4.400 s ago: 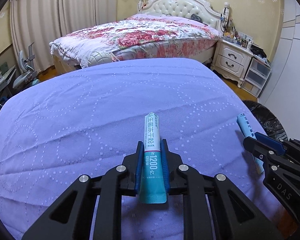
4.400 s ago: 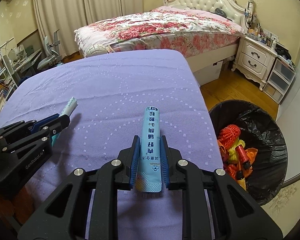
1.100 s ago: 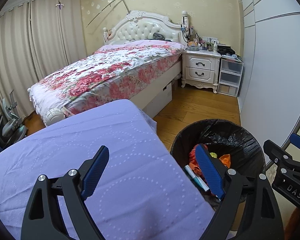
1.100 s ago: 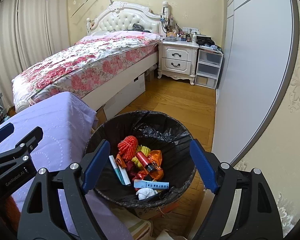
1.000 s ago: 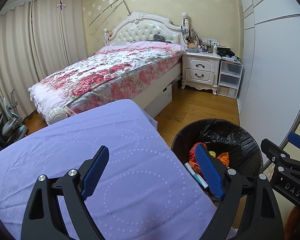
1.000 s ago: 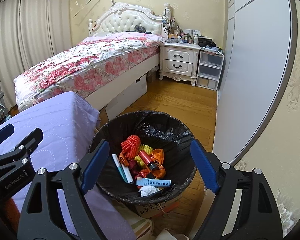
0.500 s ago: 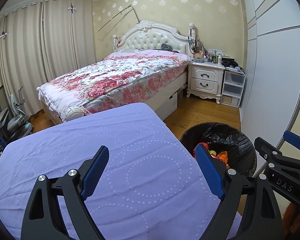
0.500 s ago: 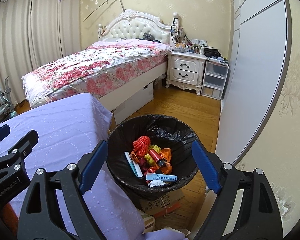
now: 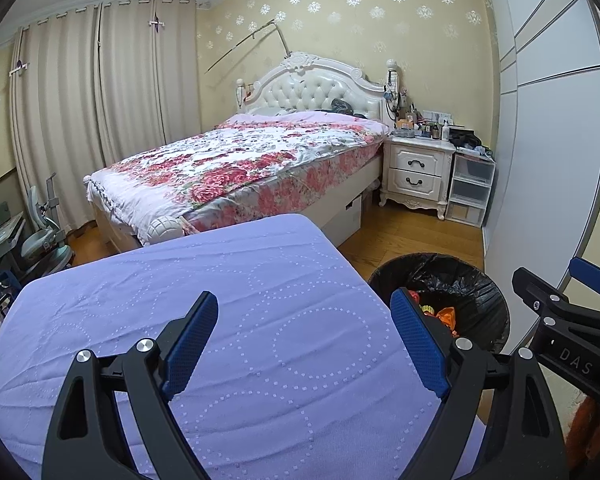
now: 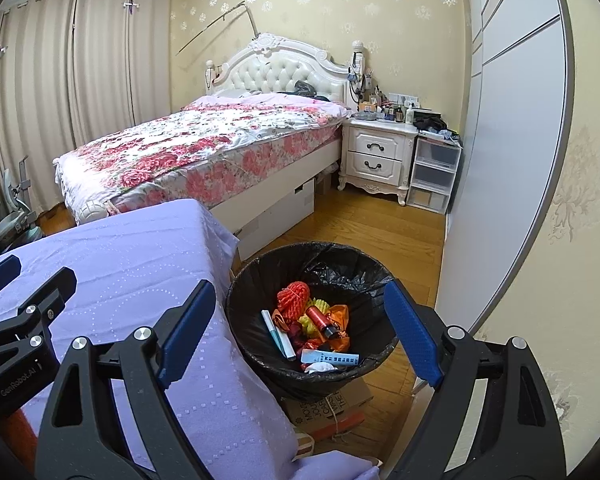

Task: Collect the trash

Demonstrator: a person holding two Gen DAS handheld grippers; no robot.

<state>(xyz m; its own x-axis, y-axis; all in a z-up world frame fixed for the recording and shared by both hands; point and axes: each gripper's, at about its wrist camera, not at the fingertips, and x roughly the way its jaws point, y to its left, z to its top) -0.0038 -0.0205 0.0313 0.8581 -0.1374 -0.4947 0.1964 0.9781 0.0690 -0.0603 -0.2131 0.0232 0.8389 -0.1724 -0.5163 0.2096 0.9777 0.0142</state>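
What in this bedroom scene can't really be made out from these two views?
- Trash bin, left wrist view: contents mostly hidden behind the left gripper's finger.
- Cardboard box, right wrist view: print cut off by the bin.
- Nightstand clutter: too small to identify.

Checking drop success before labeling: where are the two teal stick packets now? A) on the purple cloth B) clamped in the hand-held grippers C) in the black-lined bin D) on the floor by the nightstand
C: the right wrist view shows both teal stick packets lying in the black-lined bin among other trash, and both hand-held grippers stand open with nothing between their fingers.
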